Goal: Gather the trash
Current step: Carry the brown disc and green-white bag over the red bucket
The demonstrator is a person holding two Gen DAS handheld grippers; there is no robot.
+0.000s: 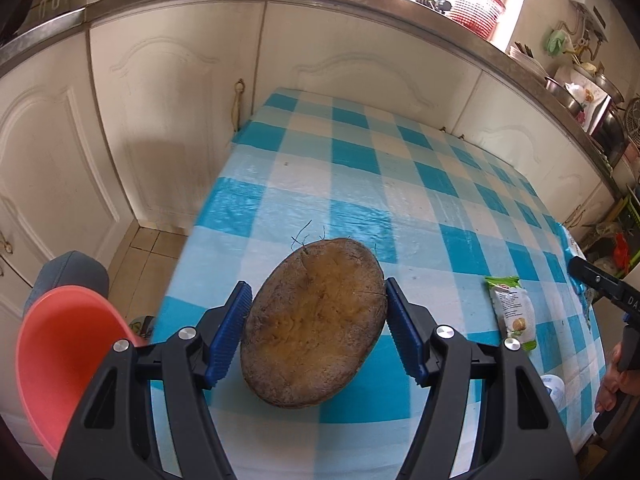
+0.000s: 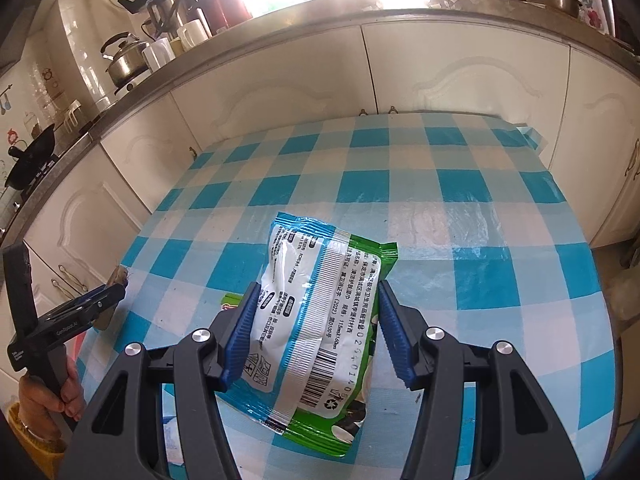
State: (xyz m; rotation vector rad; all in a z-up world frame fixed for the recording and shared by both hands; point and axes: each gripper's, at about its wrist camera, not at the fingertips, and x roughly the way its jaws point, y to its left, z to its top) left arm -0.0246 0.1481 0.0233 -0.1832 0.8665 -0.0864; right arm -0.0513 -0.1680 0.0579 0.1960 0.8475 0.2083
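Note:
My left gripper [image 1: 317,286] is shut on a brown oval coconut shell [image 1: 316,324]; a blue pad presses on each side of it, above the near left part of the checked table [image 1: 360,152]. My right gripper [image 2: 318,292] is shut on a white, green and blue packet [image 2: 316,320] that is tilted, printed back up, over the table [image 2: 440,208]. Part of a second green wrapper [image 2: 232,300] shows under it, and the left wrist view has this wrapper [image 1: 514,312] lying flat on the cloth. Each gripper appears at the edge of the other's view: right gripper [image 1: 580,268], left gripper [image 2: 112,294].
A coral-pink bin [image 1: 60,360] stands open low at the left, off the table's edge, beside a knee in blue cloth [image 1: 72,272]. A small white item [image 1: 554,388] lies near the table's front right. White cabinets [image 1: 168,112] and a cluttered counter [image 2: 280,32] run behind the table.

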